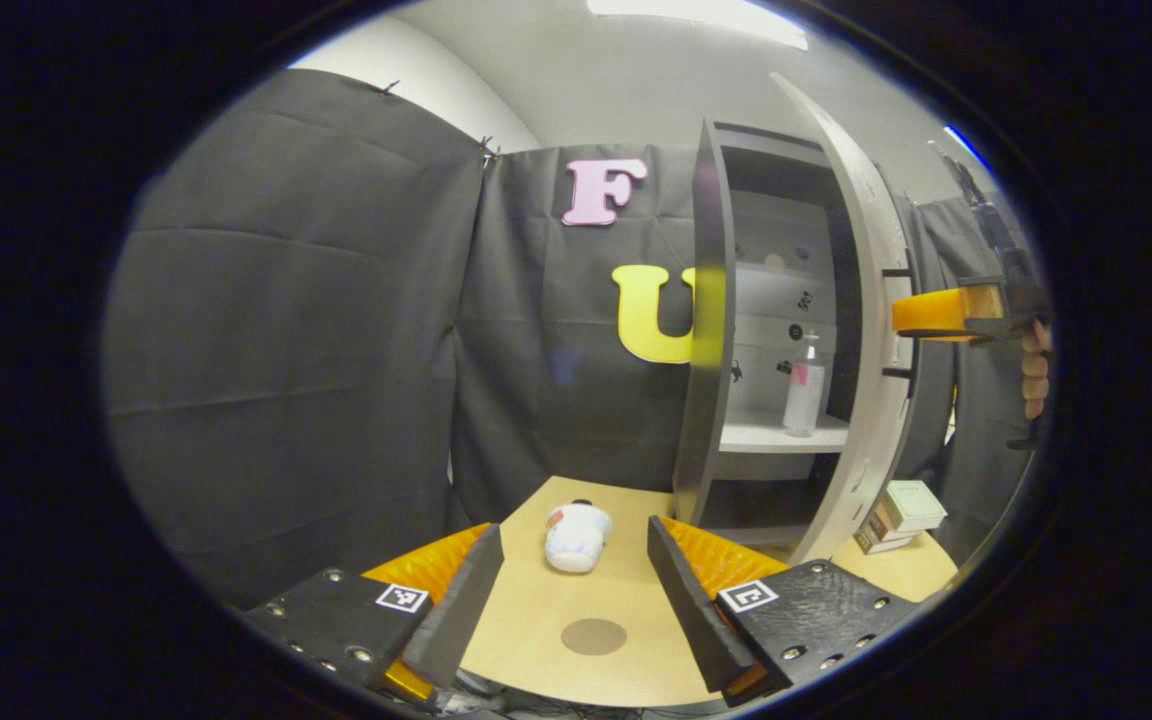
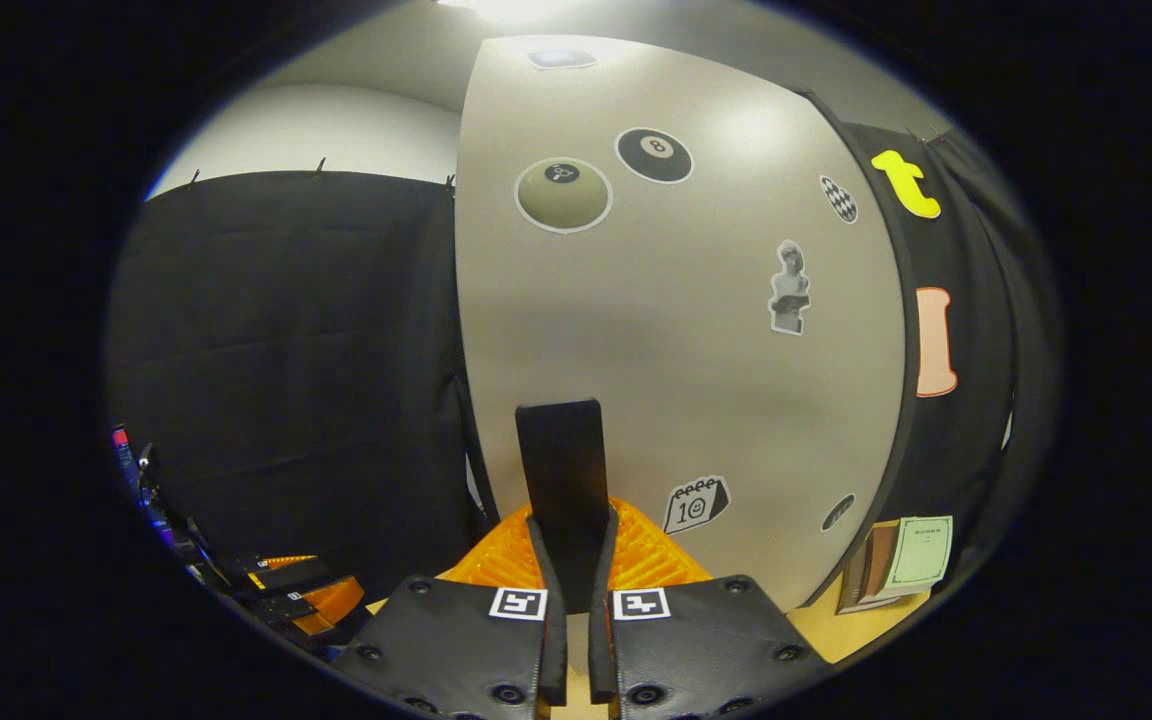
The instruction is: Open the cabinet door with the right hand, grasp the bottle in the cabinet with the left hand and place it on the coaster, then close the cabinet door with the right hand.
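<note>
The grey cabinet (image 1: 711, 330) stands at the table's back right with its door (image 1: 861, 330) swung open. A clear bottle with a pink label (image 1: 803, 392) stands upright on the white shelf inside. In the right gripper view my right gripper (image 2: 571, 545) is shut on the door's black handle (image 2: 561, 455), against the stickered door front (image 2: 676, 330). The left gripper view shows the right gripper (image 1: 936, 313) at the door's outer face, held by a hand (image 1: 1034, 372). My left gripper (image 1: 576, 590) hangs open and empty over the table's near side, above a round brown coaster (image 1: 593, 636).
A small white bottle (image 1: 576, 537) lies on its side on the wooden table (image 1: 536, 600), just beyond the coaster. Small boxes (image 1: 901, 515) are stacked on the table right of the cabinet, behind the open door. Black cloth walls close the back and left.
</note>
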The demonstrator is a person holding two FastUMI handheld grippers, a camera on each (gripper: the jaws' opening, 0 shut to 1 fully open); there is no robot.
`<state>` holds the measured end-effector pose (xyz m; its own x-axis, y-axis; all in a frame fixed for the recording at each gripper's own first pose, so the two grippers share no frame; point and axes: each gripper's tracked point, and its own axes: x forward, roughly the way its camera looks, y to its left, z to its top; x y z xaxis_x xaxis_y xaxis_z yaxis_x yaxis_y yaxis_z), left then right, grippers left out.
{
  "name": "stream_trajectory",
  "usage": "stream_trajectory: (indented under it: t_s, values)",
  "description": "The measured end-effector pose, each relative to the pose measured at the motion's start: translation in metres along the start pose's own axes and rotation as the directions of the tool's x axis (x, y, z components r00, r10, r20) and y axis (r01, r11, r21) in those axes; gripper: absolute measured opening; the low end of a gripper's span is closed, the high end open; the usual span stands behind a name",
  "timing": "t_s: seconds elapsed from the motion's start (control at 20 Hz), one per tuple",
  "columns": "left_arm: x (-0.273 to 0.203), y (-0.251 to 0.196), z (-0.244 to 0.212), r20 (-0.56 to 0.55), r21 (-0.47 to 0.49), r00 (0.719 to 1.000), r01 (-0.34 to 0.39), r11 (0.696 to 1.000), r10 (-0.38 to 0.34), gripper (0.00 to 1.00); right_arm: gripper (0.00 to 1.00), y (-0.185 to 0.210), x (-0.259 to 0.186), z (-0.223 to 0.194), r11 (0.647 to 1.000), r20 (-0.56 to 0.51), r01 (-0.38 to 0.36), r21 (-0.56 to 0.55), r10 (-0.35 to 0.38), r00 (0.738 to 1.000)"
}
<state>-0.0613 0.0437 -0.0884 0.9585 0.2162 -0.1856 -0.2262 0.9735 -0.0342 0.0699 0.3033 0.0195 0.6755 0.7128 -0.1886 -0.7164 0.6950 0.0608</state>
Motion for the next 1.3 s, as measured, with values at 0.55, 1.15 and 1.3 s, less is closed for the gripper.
stream_trajectory:
  t_s: [0.55, 1.15, 1.3]
  values:
    - [0.027, -0.076, 0.009, 0.007, 0.088, 0.984, 0.177, 0.98, -0.179, 0.88, 0.1, -0.016, -0.019, -0.001, 0.993, 0.029, 0.107, 0.052, -0.109, 0.994]
    - [0.049, -0.14, -0.014, -0.045, 0.091, 0.944, 0.33, 0.94, -0.327, 0.88, 0.12, -0.063, -0.051, -0.003, 0.919, 0.033, 0.39, 0.061, -0.393, 0.919]
    - [0.056, -0.154, -0.016, -0.047, 0.091, 0.935, 0.355, 0.93, -0.352, 0.89, 0.08, -0.077, -0.057, -0.004, 0.887, 0.022, 0.45, 0.105, -0.455, 0.89]
